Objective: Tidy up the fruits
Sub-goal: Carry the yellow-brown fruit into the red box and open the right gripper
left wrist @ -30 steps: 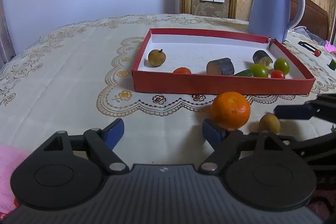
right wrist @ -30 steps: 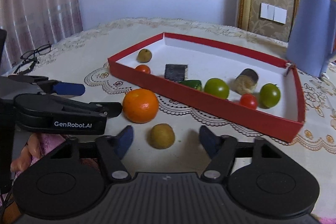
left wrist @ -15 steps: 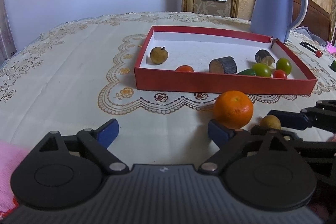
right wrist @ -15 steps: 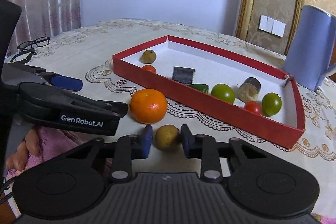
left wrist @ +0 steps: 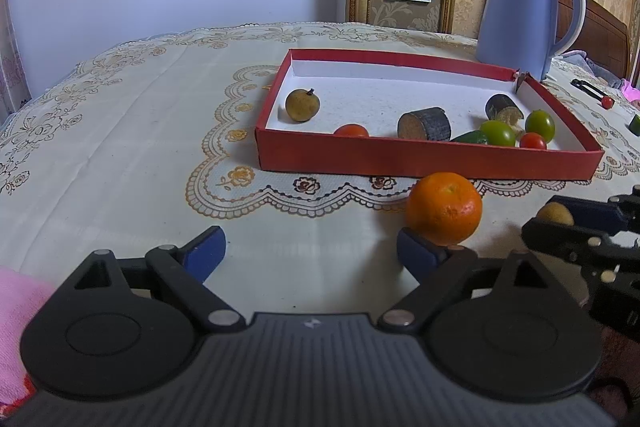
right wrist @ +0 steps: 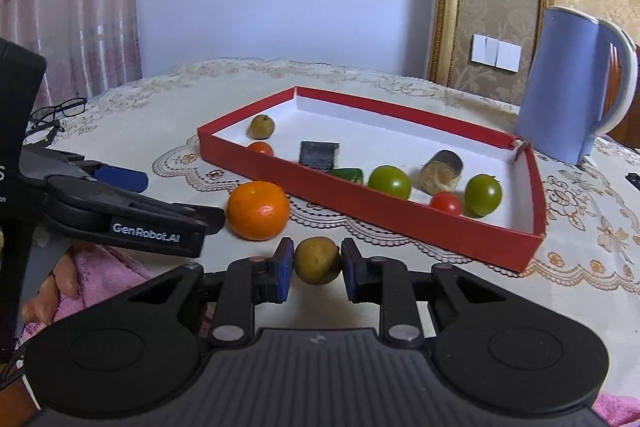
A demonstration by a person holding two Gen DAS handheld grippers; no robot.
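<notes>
The right gripper (right wrist: pixel 316 267) is clamped on the small brown fruit (right wrist: pixel 318 260), just off the red tray (right wrist: pixel 400 215)'s near wall. Being round, it may slip when lifted. The left gripper (left wrist: pixel 310 253) stands apart; its right finger, touching the orange (left wrist: pixel 444 209), could roll it.

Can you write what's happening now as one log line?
right gripper: shut on brown fruit | left gripper: open, empty | orange: on table

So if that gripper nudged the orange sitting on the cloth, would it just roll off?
Probably. The orange is round and lies loose on the tablecloth, so a nudge would likely roll it. The red tray wall just behind should stop it that way. Its dimpled peel looks firm, so likely grippable, not fragile.
</notes>
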